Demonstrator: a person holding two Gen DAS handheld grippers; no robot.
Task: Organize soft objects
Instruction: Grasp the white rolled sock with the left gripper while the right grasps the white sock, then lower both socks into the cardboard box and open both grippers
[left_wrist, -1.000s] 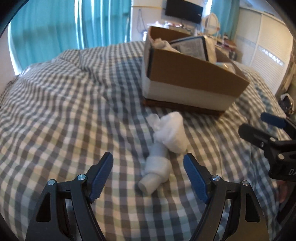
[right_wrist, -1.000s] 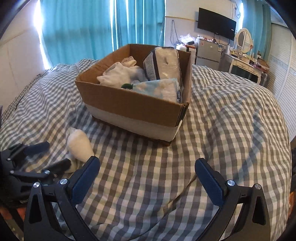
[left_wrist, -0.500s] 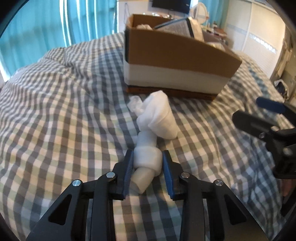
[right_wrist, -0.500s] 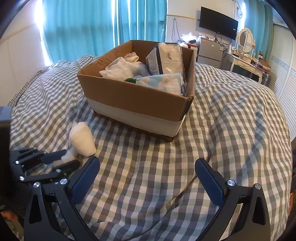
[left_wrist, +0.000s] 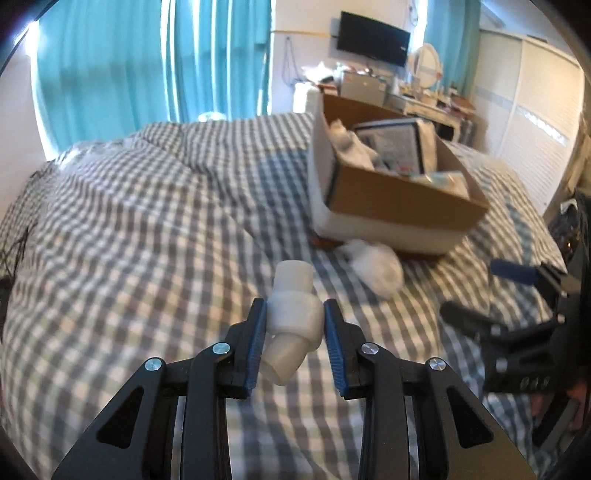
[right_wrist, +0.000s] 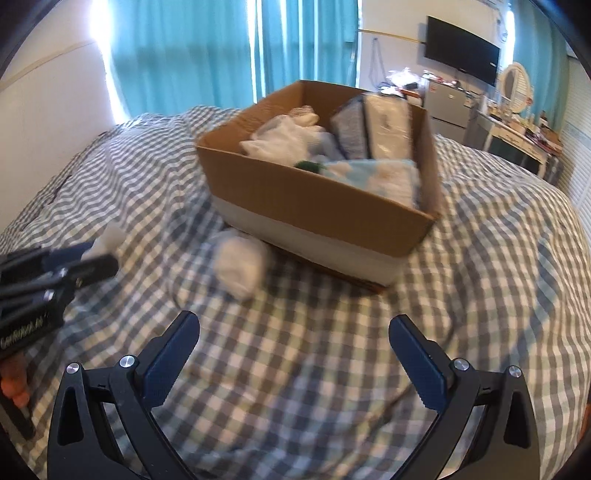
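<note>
The left gripper is closed on a rolled white sock bundle, its blue pads pressing the roll's banded middle from either side; the roll's two ends project above and below the pads, and the bundle appears raised clear of the gingham bedspread. A second white sock bundle lies on the bedspread just in front of the cardboard box, near the box's white lower band. In the right wrist view this second bundle appears blurred, close to the near corner of the box, which holds white socks, upright plastic-wrapped packs and a pale blue printed pack. The right gripper hangs spread wide above the bedspread, with nothing between its pads. The left gripper shows at the left edge of this view.
</note>
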